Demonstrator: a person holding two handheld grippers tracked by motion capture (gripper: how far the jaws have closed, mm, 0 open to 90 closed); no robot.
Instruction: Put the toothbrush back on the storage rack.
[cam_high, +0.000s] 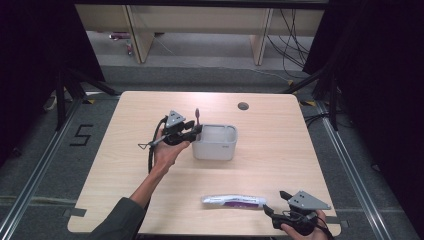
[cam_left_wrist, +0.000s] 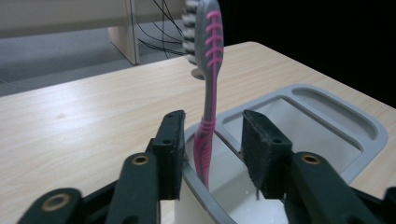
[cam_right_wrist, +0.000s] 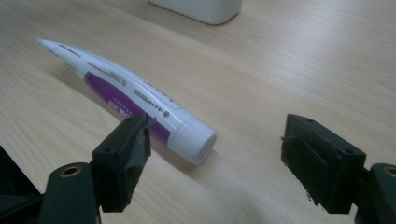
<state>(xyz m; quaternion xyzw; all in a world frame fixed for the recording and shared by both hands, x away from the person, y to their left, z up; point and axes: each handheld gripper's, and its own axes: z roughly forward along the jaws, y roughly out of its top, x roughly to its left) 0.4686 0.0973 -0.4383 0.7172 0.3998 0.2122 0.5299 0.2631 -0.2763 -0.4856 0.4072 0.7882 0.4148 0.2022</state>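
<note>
Upright toothbrush (cam_left_wrist: 208, 93): pink and grey, bristle head at top, handle foot down inside the left-hand compartment of the holder; in the high view it rises at the holder's 10 o'clock corner.
Holder (cam_high: 216, 148): grey-rimmed white caddy, two compartments, standing near the table's middle.
Left gripper (cam_high: 189, 131): held by the left hand (cam_high: 167, 151) at 9 o'clock of the holder, jaws parted either side of the toothbrush handle with a gap showing on each side, gripping nothing; one jaw sits outside the holder's wall, the other above its inside.
Toothpaste tube (cam_right_wrist: 126, 95): white with a purple panel, lying flat near the table's front edge, at 6 o'clock of the holder and well apart from it, cap end toward the right gripper.
Right gripper (cam_high: 277, 207): at 3 o'clock of the tube, jaws wide open and empty, its near jaw just beside the cap.
Table (cam_high: 280, 140): pale wood, cable hole (cam_high: 243, 106) at 12 o'clock.
</note>
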